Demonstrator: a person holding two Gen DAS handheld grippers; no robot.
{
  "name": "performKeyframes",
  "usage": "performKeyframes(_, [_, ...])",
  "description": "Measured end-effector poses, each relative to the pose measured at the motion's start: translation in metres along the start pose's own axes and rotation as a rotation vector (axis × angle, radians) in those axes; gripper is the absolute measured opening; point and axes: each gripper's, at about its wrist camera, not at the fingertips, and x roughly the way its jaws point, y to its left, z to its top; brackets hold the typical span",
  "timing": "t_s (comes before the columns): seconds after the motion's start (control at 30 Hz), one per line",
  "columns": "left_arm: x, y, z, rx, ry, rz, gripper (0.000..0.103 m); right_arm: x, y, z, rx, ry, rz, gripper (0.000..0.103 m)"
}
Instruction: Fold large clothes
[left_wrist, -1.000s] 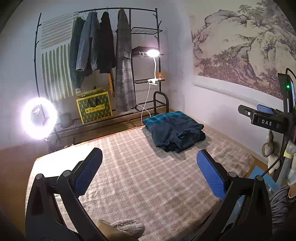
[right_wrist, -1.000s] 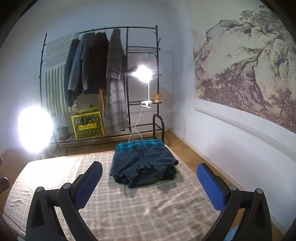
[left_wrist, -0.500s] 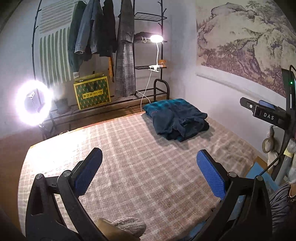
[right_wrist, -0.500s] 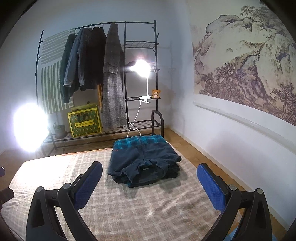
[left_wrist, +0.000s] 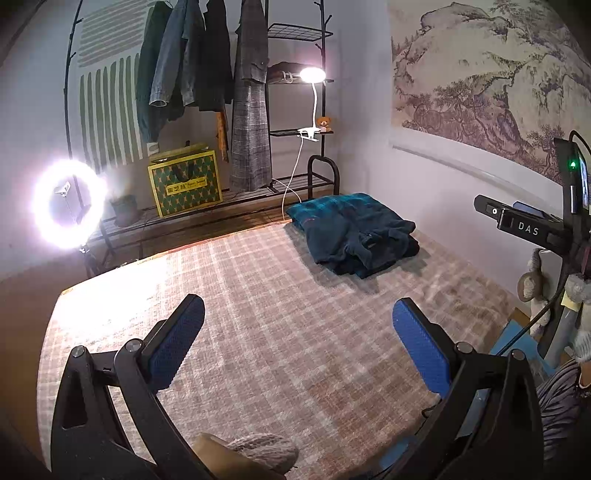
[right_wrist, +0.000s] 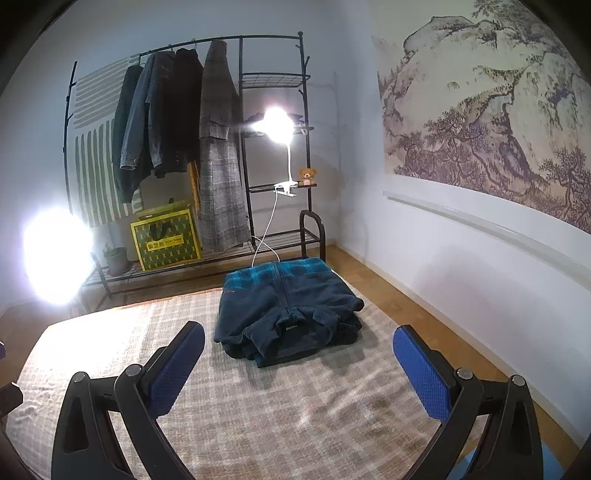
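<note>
The left gripper (left_wrist: 298, 332) hangs above the near part of the checked blanket (left_wrist: 280, 314) with its jaws wide and nothing between them. The right gripper (right_wrist: 298, 356) hangs over the same blanket (right_wrist: 258, 413), jaws likewise wide and empty. The folded dark blue jacket (right_wrist: 286, 308) lies on the far right part of the blanket, zip upward, with a teal plaid lining showing at its far edge; it is clear of both grippers. In the left wrist view the jacket (left_wrist: 351, 232) sits near the right wall. Beyond the blanket stands a black clothes rack (right_wrist: 273, 147) with hung coats (right_wrist: 173, 118), a clip lamp (right_wrist: 279, 123) and a yellow patterned bag (right_wrist: 164, 240). A ring light (left_wrist: 68, 205) glares at far left. At the near edge of the left wrist view a grey knitted item (left_wrist: 266, 450), possibly a cuff, is partly visible.
</note>
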Motion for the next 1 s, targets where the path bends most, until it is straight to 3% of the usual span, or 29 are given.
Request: performKeyframes(1.0, [0.0011,0.0085,-0.003,-0.002,-0.001,-0.003,0.103,0.0013,0.0046,-0.0049,-0.024,0.016,0.008,0.103])
